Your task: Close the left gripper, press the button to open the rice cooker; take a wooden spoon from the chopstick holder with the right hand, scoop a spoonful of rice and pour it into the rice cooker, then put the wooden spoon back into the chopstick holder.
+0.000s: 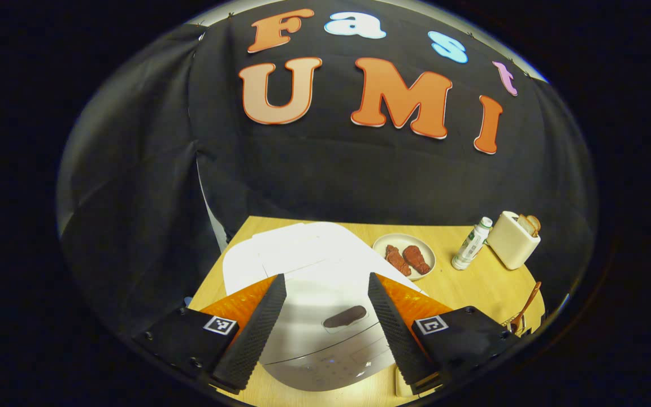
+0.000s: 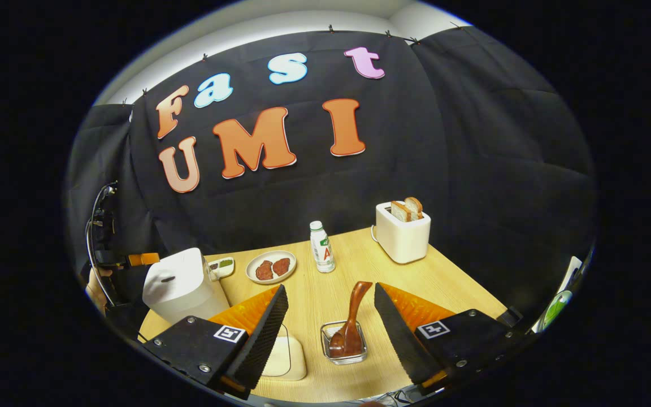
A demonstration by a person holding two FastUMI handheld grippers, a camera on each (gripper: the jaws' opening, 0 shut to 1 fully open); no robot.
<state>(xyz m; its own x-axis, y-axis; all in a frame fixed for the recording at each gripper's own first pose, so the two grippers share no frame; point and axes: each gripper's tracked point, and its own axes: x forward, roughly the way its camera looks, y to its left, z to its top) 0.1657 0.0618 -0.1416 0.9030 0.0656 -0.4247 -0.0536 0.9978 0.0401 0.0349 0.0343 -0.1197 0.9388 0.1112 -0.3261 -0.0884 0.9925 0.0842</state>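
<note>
We find the left gripper (image 1: 325, 322) with jaws spread wide, poised over the white rice cooker (image 1: 314, 294), lid down, its dark button (image 1: 345, 317) between the fingers; the cooker's front edge is partly hidden behind them. The right gripper (image 2: 331, 333) is likewise released, grasping nothing. The wooden spoon (image 2: 351, 322) stands tilted in a small clear chopstick holder (image 2: 344, 342) on the surface (image 2: 325, 288), between the right fingers. We cannot make out the contents of a pale container (image 2: 286, 356), half hidden by one finger.
</note>
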